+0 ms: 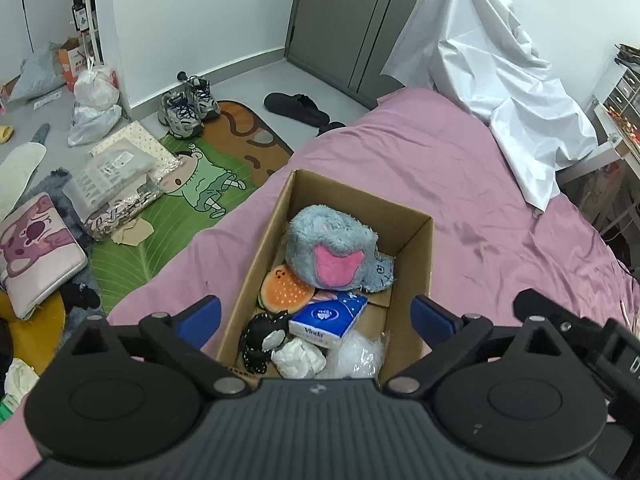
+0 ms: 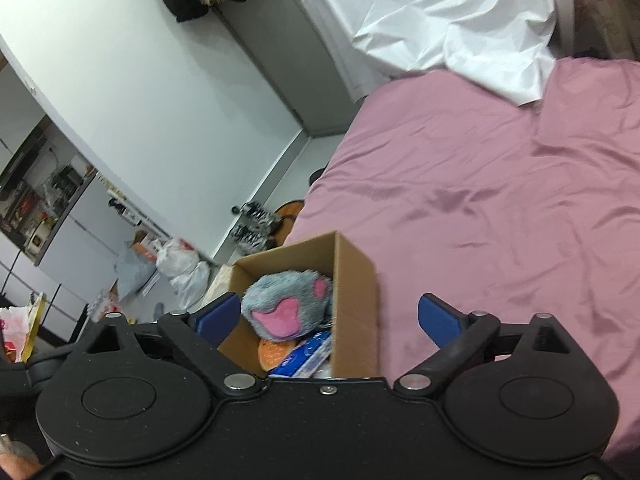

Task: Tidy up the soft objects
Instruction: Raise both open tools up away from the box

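Left gripper (image 1: 316, 320) is what I see closest: blue fingertips (image 1: 200, 320) spread wide, nothing between them, hovering over the near end of the cardboard box (image 1: 416, 248). Box sits on the pink bed sheet (image 1: 460, 168), near the bed's left edge.

Inside the box I count: grey plush with pink patch (image 1: 332, 248) toward the far end, resting on the other stuff; burger plush (image 1: 284, 292) just beside it on the left, partly under it; blue Vinda tissue pack (image 1: 328, 318) in the middle, touching the burger plush; black-and-white plush (image 1: 262, 340) at the near left; crumpled white tissue (image 1: 300, 360) and clear plastic wrap (image 1: 360, 356) at the near end. One small grey piece sticks out to the right of the grey plush; can't tell if it's part of it.

My right gripper (image 2: 330, 320) is also splayed, holding nothing, hanging above the box's right side, box wall (image 2: 354, 300) between its fingers. From that view I see the grey plush (image 2: 288, 304), burger plush (image 2: 276, 354) and tissue pack (image 2: 308, 356) in the box.

White sheet (image 1: 492, 80) is draped at the far end of the bed. On the floor left of the bed: green cartoon mat (image 1: 172, 216), sneakers (image 1: 188, 106), black slipper (image 1: 298, 108), plastic bags (image 1: 94, 104), pink cushion (image 1: 34, 256).
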Motion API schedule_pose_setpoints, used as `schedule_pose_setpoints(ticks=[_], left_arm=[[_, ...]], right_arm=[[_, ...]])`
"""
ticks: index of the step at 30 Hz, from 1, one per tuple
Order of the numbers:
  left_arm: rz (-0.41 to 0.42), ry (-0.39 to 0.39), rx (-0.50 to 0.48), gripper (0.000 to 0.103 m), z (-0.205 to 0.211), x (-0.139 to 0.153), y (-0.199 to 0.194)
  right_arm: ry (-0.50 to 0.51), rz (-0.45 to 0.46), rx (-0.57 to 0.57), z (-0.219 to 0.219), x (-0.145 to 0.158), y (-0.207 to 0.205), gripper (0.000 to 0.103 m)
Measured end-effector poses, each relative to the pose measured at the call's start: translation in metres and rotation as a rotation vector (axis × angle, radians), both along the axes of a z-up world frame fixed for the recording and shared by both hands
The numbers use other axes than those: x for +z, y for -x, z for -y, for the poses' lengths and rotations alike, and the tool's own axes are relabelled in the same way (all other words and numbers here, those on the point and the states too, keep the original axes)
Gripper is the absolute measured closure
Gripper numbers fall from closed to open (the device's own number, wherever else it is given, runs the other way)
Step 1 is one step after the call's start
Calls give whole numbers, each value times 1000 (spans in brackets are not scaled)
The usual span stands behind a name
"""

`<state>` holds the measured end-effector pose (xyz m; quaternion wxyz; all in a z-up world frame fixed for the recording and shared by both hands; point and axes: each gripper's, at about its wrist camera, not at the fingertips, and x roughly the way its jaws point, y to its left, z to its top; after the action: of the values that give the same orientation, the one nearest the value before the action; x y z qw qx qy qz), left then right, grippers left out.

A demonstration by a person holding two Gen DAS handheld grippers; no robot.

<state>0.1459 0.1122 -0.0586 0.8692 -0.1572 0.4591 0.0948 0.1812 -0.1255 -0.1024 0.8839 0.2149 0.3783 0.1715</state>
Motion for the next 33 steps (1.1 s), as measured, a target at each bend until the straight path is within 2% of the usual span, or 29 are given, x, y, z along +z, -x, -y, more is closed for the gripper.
schedule_pose_setpoints(ticks=[2, 9, 14, 24, 33], left_arm=[[6, -4, -2, 2, 3, 2, 5], [18, -4, -30, 0, 14, 8, 22], [41, -2, -36, 0, 19, 17, 34], [93, -2, -42, 0, 28, 36, 60], [105, -17, -61, 0, 33, 49, 83]], right_arm=[[9, 12, -12, 6, 2, 4, 0], [62, 40, -38, 20, 15, 17, 0], [86, 30, -26, 26, 27, 23, 0], [139, 86, -11, 40, 52, 48, 0], [163, 114, -7, 50, 71, 67, 0]])
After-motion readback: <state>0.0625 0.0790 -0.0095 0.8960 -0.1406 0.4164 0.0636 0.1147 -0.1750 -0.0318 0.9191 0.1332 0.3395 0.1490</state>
